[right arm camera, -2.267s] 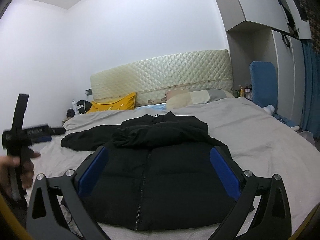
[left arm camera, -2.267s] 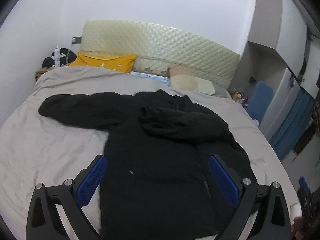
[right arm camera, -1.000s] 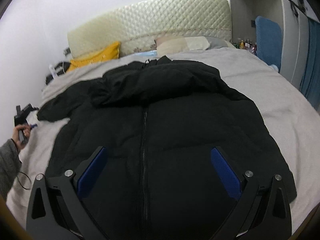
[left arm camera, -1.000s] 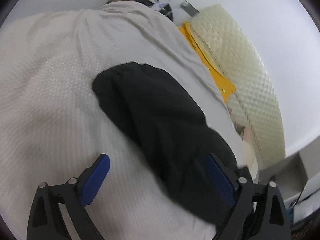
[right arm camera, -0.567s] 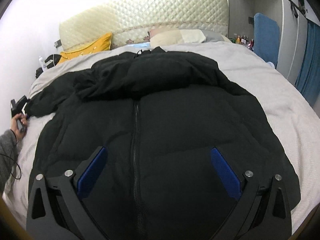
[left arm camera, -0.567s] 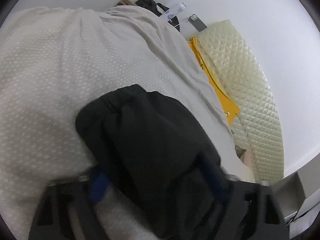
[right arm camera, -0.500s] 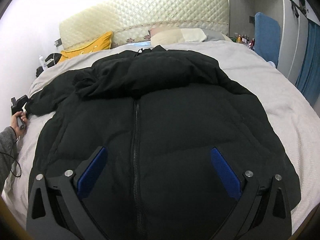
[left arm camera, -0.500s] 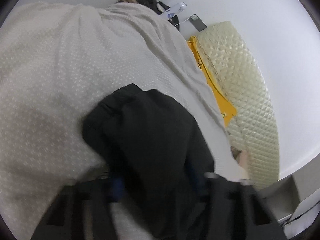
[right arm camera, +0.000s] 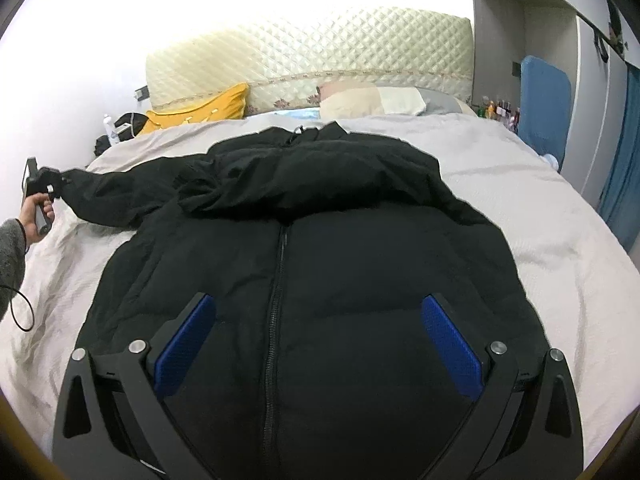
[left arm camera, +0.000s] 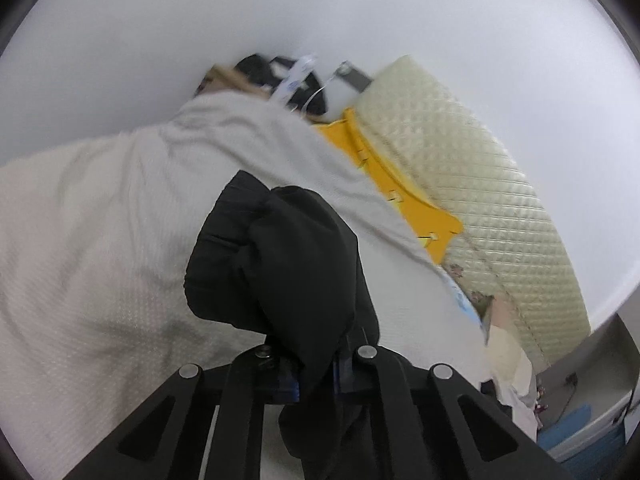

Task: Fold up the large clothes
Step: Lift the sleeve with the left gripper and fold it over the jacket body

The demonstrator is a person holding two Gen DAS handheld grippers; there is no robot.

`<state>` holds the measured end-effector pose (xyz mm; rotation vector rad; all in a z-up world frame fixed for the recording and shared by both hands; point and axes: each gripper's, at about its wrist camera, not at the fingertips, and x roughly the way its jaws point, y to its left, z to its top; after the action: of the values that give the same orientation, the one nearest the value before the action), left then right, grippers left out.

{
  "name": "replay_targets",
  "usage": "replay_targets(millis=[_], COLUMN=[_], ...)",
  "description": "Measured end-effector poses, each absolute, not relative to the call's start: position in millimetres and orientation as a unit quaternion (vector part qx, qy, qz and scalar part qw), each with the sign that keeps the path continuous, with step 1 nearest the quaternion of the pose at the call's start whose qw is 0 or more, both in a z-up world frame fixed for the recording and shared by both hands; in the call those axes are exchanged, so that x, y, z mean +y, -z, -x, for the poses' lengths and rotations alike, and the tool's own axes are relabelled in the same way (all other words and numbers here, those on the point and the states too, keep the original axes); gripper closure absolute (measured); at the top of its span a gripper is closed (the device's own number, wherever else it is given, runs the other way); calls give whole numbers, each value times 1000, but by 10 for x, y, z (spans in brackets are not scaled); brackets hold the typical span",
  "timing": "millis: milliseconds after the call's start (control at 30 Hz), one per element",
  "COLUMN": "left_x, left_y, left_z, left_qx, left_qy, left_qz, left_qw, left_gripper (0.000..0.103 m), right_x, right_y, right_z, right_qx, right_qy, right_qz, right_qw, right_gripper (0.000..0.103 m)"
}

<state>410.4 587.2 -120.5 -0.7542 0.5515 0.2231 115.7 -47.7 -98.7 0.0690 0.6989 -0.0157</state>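
A black puffer jacket (right arm camera: 320,280) lies front up on the bed, zipper closed, its other sleeve folded across the chest. My left gripper (left arm camera: 316,376) is shut on the end of the jacket's left sleeve (left arm camera: 280,264), with the cuff sticking out past the fingers. In the right wrist view the left gripper (right arm camera: 42,186) is at the far left and holds that sleeve (right arm camera: 120,196) lifted off the bed. My right gripper (right arm camera: 316,344) is open and empty, hovering over the jacket's lower front.
The bed (right arm camera: 540,220) has a pale grey cover. A quilted headboard (right arm camera: 320,52), a yellow pillow (right arm camera: 200,112) and a patchwork pillow (right arm camera: 372,100) are at the far end. A blue chair (right arm camera: 544,100) and wardrobe stand to the right.
My left gripper closed on the sleeve end and lifted it off the bed. My right gripper barely moved and stayed open.
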Motion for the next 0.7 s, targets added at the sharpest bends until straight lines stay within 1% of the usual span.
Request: replay_targets(millis=[133, 233, 333, 567, 700], left_x=[5595, 5315, 5050, 4189, 3550], left_y=[690, 273, -79, -887, -1287], left_z=[-3893, -3767, -3642, -3443, -3336], left_qx=[266, 267, 257, 255, 249], left_qy=[-106, -103, -91, -95, -80], left_qz=[330, 287, 269, 188, 144], left_qw=[900, 914, 924, 944, 954], left_gripper=[94, 94, 94, 94, 94], right_x=[-519, -517, -611, -843, -967], right_y=[858, 777, 726, 564, 474], right_z=[-1138, -1075, -1016, -823, -695], right_qx=[337, 330, 326, 296, 284], right_qy=[-11, -33, -47, -58, -78], right_qz=[-38, -10, -1, -11, -27], right_qw=[941, 943, 944, 954, 955], right_gripper=[0, 0, 0, 0, 0])
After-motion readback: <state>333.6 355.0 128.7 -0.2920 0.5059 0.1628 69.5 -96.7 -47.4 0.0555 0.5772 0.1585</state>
